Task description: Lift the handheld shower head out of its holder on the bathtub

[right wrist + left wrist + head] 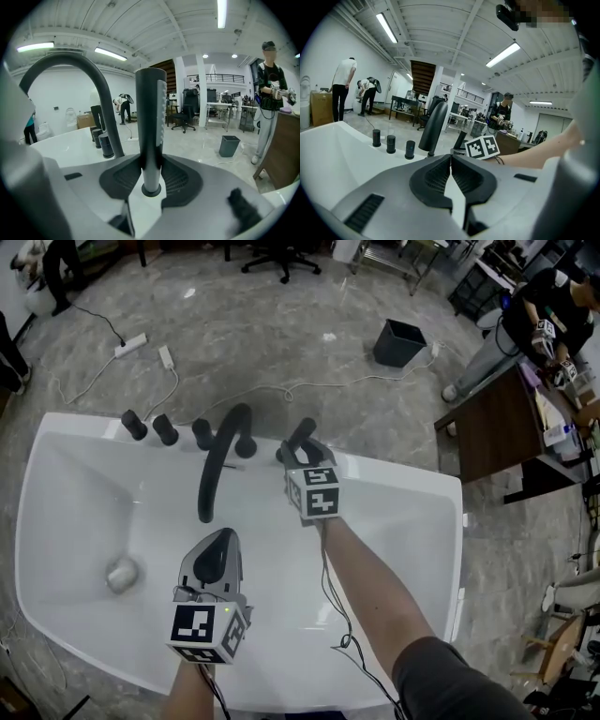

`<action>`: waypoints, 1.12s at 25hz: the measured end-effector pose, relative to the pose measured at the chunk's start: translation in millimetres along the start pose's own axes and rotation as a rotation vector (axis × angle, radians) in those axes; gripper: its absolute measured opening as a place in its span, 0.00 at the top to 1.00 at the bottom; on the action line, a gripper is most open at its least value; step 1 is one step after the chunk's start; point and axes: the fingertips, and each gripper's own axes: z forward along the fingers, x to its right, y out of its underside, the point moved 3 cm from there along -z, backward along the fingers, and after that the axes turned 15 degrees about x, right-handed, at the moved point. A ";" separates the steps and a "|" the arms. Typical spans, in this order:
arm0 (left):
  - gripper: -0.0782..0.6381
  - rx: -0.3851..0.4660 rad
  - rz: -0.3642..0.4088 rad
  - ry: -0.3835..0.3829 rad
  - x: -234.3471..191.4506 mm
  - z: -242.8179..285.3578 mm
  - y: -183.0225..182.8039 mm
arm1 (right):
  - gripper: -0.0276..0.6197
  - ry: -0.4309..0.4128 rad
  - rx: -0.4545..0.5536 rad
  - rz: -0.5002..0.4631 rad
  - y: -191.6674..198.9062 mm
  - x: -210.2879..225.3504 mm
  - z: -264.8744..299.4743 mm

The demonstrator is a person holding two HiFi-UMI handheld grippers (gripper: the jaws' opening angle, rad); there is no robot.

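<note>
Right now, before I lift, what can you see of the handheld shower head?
The handheld shower head is a slim dark grey wand with a paler nozzle strip down its right side. Its lighter lower shaft sits in a round dark holder. It stands upright on the bathtub rim, right of the curved spout. The right tool grips it, pads on both sides.

On the bathtub's (412,493) far rim, knobs (166,429) stand left of the faucet spout (217,460). The handheld shower head (300,435) stands just right of it, clamped between the right gripper's (302,451) jaws. The left gripper (225,538) hangs over the basin. A bin (398,342) sits on the floor behind.
</note>
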 end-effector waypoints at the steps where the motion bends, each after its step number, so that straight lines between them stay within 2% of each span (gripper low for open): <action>1: 0.87 0.000 -0.002 0.001 1.2 -0.7 -1.3 | 0.74 -0.002 0.004 -0.005 -4.0 -0.2 -2.0; 12: 0.87 0.012 -0.024 -0.012 21.1 -29.1 -31.0 | 0.74 -0.018 0.086 -0.017 -68.3 0.3 -43.8; 28: 0.87 0.072 0.001 -0.042 49.5 -84.2 -82.2 | 0.74 -0.066 0.180 -0.066 -148.9 -26.4 -119.9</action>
